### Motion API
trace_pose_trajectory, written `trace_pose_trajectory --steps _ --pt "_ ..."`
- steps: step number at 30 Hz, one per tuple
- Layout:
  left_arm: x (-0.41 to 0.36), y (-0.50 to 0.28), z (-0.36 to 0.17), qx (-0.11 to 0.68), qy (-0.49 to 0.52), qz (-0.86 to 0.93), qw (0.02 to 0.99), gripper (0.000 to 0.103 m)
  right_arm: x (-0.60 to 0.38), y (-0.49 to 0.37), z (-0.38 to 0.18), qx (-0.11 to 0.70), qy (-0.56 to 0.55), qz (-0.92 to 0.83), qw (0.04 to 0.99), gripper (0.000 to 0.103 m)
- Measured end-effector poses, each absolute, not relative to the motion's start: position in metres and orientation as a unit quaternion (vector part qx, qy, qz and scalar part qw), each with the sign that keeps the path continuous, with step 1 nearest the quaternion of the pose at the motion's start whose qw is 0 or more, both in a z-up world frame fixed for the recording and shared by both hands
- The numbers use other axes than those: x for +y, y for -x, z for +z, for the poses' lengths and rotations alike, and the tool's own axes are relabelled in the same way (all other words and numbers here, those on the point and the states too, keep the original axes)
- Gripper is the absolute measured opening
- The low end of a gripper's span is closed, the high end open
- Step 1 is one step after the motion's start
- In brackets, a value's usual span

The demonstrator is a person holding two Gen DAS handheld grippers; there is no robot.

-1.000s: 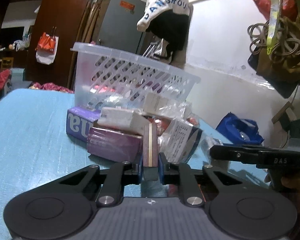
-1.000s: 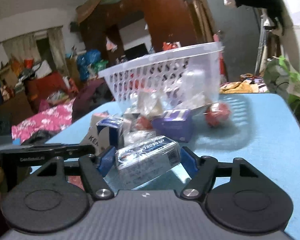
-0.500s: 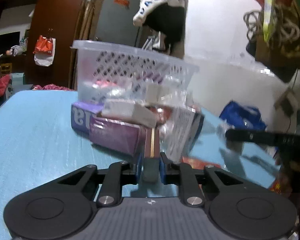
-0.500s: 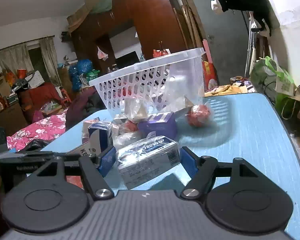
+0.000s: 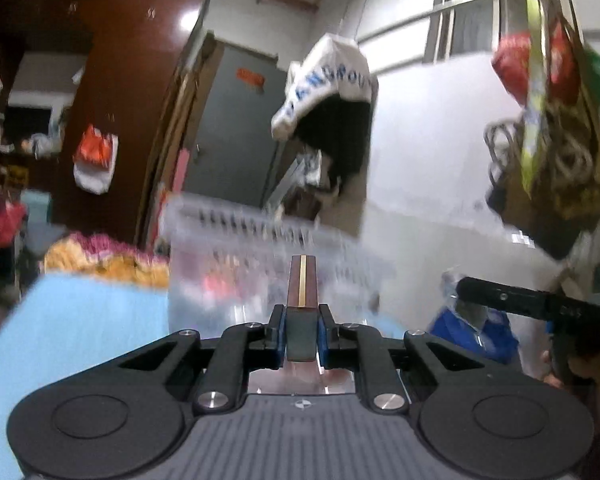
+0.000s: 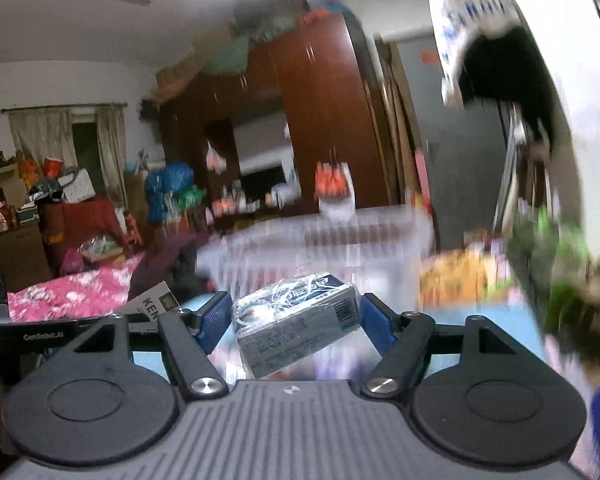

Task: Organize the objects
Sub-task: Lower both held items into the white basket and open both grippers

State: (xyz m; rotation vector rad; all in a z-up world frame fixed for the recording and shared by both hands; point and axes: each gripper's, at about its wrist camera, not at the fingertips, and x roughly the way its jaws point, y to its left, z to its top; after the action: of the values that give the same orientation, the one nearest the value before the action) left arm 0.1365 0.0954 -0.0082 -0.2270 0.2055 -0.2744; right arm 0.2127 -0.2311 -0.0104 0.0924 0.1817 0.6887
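Carry step: white slotted basket (image 5: pixel 260 264) sits ahead on the blue surface (image 5: pixel 80 320), right claw (image 6: pixel 296 316) clamped on a wrapped box (image 6: pixel 300 320), left claw (image 5: pixel 300 332) clamped on a thin maroon box (image 5: pixel 302 284); next, clear rim, then release inside.

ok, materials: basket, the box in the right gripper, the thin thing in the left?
Basket: translucent whitish plastic, likely; slotted walls, contents show through.
Box: printed card under clear glossy film, judging by crinkled highlights and a barcode.
Thin item: brown edge with a gold stripe; material unclear, perhaps a slim card pack.
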Motion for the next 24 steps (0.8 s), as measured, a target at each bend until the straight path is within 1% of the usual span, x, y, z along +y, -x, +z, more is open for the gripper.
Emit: trace_pose_trajectory --steps 3,5,6,8,11,12,13,14,15,16,19,21,24 --pt "0.097 -0.178 0.03 0.085 0.107 -0.121 0.983 0.018 -0.206 -0.235 0.02 0.049 -0.002 0.318 0.947 0.073" --pt "0.095 -0.208 0.049 0.08 0.104 -0.104 0.986 0.018 -0.192 -0.262 0.033 0.053 0.003 0.315 0.948 0.073" --pt "0.093 -0.223 0.057 0.093 0.097 -0.096 0.986 0.018 -0.187 -0.274 0.035 0.056 0.002 0.314 0.948 0.073" --pt "0.089 -0.25 0.059 0.104 0.097 -0.084 0.986 0.019 -0.175 -0.297 0.033 0.069 0.013 0.304 0.95 0.073" --pt "0.082 -0.273 0.049 0.128 0.086 -0.076 0.985 0.019 -0.16 -0.317 0.021 0.081 0.038 0.286 0.954 0.073" --pt "0.081 -0.279 0.045 0.139 0.084 -0.073 0.984 0.027 -0.158 -0.322 0.016 0.086 0.035 0.284 0.954 0.075" --pt "0.08 -0.285 0.042 0.148 0.084 -0.071 0.983 0.034 -0.157 -0.325 0.013 0.091 0.033 0.285 0.954 0.08" --pt "0.08 -0.287 0.04 0.152 0.083 -0.067 0.983 0.052 -0.159 -0.326 0.01 0.093 0.035 0.282 0.954 0.084" --pt "0.081 -0.287 0.039 0.154 0.081 -0.059 0.983 0.063 -0.159 -0.324 0.009 0.088 0.037 0.273 0.957 0.094" --pt "0.081 -0.283 0.04 0.15 0.075 -0.052 0.984 0.065 -0.164 -0.319 0.009 0.081 0.042 0.263 0.961 0.103" --pt "0.083 -0.25 0.042 0.13 0.049 -0.051 0.989 0.066 -0.176 -0.295 0.011 0.074 0.046 0.259 0.962 0.103" --pt "0.085 -0.211 0.033 0.115 0.039 -0.043 0.992 0.08 -0.191 -0.269 0.005 0.08 0.035 0.27 0.959 0.103" --pt "0.084 -0.154 -0.002 0.114 0.044 -0.062 0.991 0.082 -0.212 -0.23 -0.027 0.109 -0.008 0.3 0.948 0.103"
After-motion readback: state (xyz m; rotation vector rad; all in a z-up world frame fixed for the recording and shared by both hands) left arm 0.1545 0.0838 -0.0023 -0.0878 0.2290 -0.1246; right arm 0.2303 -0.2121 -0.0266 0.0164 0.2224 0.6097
